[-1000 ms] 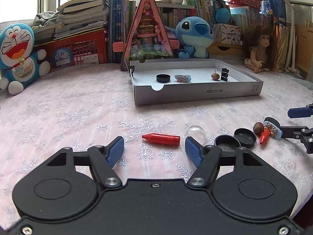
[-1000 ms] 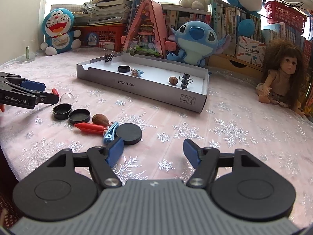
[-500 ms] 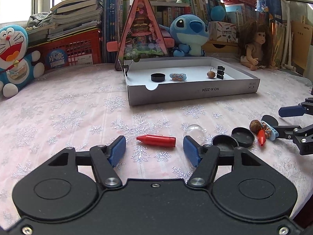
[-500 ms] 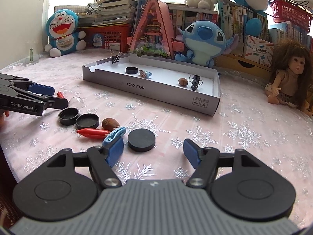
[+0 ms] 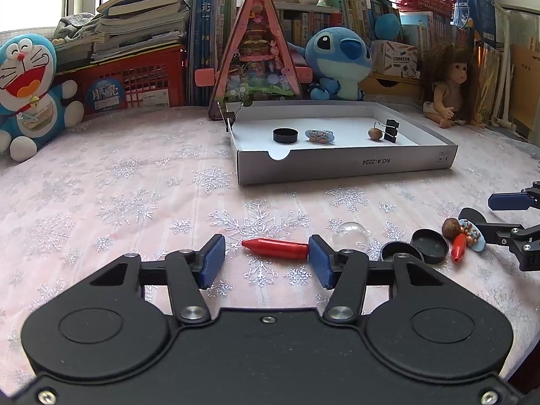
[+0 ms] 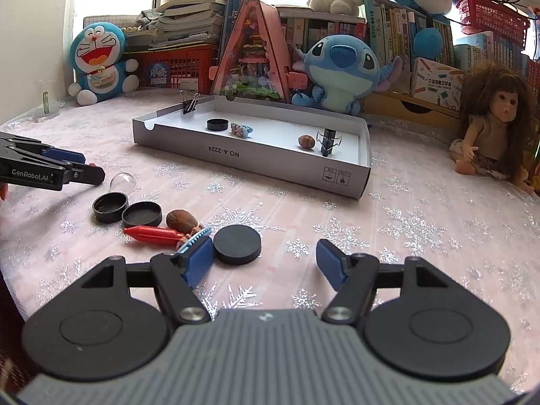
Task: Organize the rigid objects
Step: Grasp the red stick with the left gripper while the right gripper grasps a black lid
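A red pointed peg [image 5: 275, 249] lies on the snowflake cloth between the pads of my left gripper [image 5: 266, 256]. Its jaws are closing: the right pad is at the peg's blunt end and a gap remains at the tip. My right gripper [image 6: 265, 258] stands open over the cloth, a black disc [image 6: 238, 244] just ahead of its left finger and a blue hair clip [image 6: 194, 238] beside it. The white box [image 5: 337, 165] further back holds a black cap [image 5: 285, 135], a clip, a nut and a binder clip.
Loose on the cloth are a clear dome [image 5: 351, 233], two black caps [image 6: 109, 206], a nut [image 6: 180, 219] and a second red peg [image 6: 152, 234]. Plush toys, a doll [image 6: 489, 128], books and a red crate line the back edge.
My left gripper's jaws have narrowed around the red peg, the right pad now reaching its blunt end. The right gripper has stayed where it was, still open.
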The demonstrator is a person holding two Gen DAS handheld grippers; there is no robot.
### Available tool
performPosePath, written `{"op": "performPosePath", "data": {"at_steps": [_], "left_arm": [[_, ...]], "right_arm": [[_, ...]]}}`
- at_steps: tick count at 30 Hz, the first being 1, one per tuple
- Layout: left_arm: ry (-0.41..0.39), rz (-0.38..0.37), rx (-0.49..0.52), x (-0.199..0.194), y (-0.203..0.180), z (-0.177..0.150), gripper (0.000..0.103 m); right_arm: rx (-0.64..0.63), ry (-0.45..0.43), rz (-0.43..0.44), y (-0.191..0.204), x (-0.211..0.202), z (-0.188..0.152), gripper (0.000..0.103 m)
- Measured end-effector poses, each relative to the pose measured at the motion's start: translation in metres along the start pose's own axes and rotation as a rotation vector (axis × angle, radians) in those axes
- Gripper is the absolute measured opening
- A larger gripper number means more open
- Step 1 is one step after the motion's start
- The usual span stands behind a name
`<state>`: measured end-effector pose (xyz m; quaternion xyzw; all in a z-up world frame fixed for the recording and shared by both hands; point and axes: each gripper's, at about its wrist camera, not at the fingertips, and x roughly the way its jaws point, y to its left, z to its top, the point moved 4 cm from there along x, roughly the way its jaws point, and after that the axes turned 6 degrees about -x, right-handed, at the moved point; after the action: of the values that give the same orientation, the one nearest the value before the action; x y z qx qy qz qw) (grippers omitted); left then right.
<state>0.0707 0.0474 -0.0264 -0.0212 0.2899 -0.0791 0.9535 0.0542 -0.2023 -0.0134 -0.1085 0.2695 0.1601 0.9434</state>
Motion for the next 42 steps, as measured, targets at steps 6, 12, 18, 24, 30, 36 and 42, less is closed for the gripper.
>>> {"op": "performPosePath", "data": {"at_steps": [6,12,18,24,30,36,42], "left_arm": [[0.000,-0.028,0.030,0.001,-0.005,0.000,0.050],[0.013,-0.047,0.035,0.004,-0.001,0.007,0.050],[0.025,-0.036,0.064,0.007,0.000,0.003,0.050],[0.015,-0.038,0.073,0.004,-0.005,0.000,0.042],[0.005,-0.039,0.047,0.000,-0.006,0.002,0.041],[-0.008,-0.057,0.010,-0.006,-0.007,0.013,0.041],[-0.007,-0.061,-0.042,-0.007,-0.009,0.033,0.041]], "right_arm": [[-0.014,-0.004,0.022,0.006,0.000,0.001,0.069],[-0.011,-0.020,0.000,0.004,0.000,0.001,0.062],[-0.013,-0.012,0.014,0.005,0.000,0.000,0.058],[-0.012,-0.010,0.033,0.008,0.000,0.000,0.042],[0.000,-0.011,0.033,0.008,-0.001,0.001,0.036],[0.024,-0.014,0.012,0.001,-0.003,0.006,0.036],[0.038,-0.015,-0.011,-0.008,-0.001,0.019,0.036]]}}
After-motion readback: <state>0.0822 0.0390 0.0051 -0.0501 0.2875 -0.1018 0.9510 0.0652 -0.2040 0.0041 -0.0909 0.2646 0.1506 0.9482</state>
